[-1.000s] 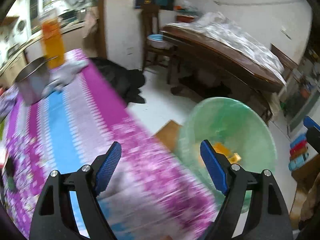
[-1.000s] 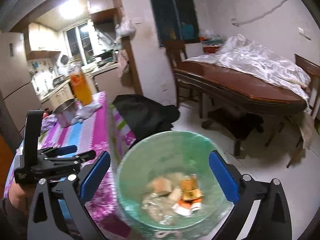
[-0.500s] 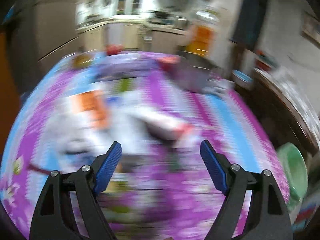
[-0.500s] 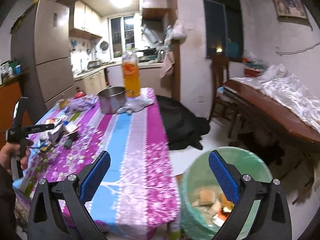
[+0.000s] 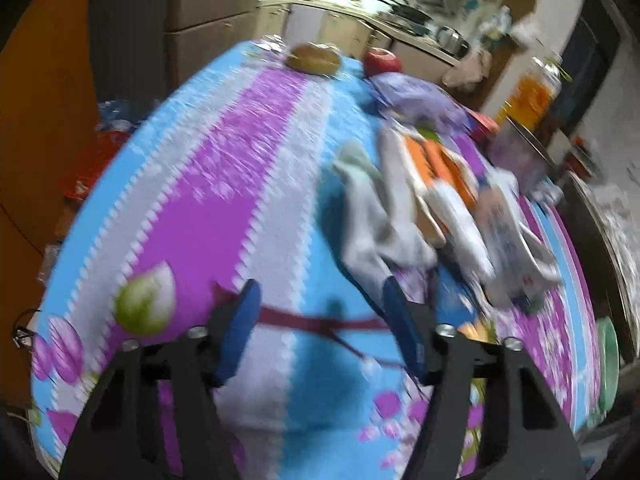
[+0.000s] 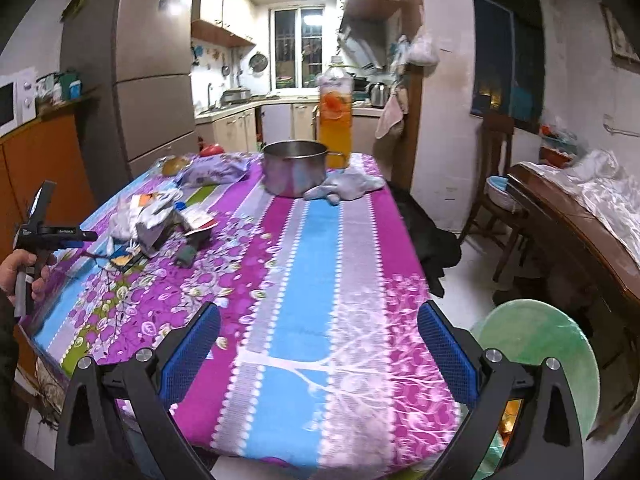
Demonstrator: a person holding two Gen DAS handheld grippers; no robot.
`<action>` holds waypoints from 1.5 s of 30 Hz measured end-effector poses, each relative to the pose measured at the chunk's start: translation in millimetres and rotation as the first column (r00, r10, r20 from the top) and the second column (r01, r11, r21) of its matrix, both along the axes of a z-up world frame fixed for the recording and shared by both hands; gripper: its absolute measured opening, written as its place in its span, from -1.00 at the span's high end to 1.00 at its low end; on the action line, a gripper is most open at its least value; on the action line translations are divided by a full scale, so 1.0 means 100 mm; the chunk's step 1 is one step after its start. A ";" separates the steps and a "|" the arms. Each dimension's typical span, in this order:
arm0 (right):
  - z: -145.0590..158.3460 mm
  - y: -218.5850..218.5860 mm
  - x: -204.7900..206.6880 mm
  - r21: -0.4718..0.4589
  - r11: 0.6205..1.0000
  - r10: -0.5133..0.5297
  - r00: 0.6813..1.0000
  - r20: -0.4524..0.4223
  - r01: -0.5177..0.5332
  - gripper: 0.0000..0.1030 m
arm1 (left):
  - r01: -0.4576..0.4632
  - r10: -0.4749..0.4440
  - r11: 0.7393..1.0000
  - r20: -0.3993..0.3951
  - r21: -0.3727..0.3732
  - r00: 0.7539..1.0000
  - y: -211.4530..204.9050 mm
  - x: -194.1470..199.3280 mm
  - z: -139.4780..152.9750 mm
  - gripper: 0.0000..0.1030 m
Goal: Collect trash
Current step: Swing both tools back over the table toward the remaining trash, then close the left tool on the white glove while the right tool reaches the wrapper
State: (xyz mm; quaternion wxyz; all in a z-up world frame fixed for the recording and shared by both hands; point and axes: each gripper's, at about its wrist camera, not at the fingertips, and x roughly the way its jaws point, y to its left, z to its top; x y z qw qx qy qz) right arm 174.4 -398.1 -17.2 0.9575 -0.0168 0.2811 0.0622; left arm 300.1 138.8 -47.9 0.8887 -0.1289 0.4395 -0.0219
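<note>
On my far left, the left gripper [image 6: 60,236] hangs over the tabletop [image 6: 304,264] edge, its jaws spread wide and empty above the flowered cloth. Just right of it, I see the trash pile [image 6: 160,220] of crumpled wrappers lying on the cloth, blurred in my left wrist view. Farther back stand a steel pot [image 6: 294,172] and an orange juice bottle [image 6: 335,120]. My right gripper [image 6: 318,348] hovers at the near edge, jaws wide, gripping nothing. Rightmost, the green bin [image 6: 540,360] stands on the floor beside the tabletop.
</note>
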 end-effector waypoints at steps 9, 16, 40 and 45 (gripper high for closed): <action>-0.18 0.38 0.21 -0.016 0.997 0.077 0.996 -0.033 -0.078 -0.90 | 0.020 -0.020 0.999 0.004 0.047 1.000 -0.39 0.01 -0.17 -0.12; -0.27 0.43 0.32 0.016 0.995 0.102 0.993 -0.056 -0.101 -0.90 | -0.005 0.004 0.994 0.017 0.105 1.000 -0.51 0.03 -0.20 0.22; -0.35 1.76 1.17 0.191 0.862 0.490 0.868 -0.076 -0.470 0.15 | -0.050 0.036 0.995 0.153 0.090 0.988 -0.33 -0.52 0.03 0.86; -0.42 2.16 1.50 0.181 0.858 0.502 0.860 -0.091 -0.482 0.15 | -0.031 0.020 0.996 0.132 0.083 0.991 -0.35 -0.50 -0.06 0.86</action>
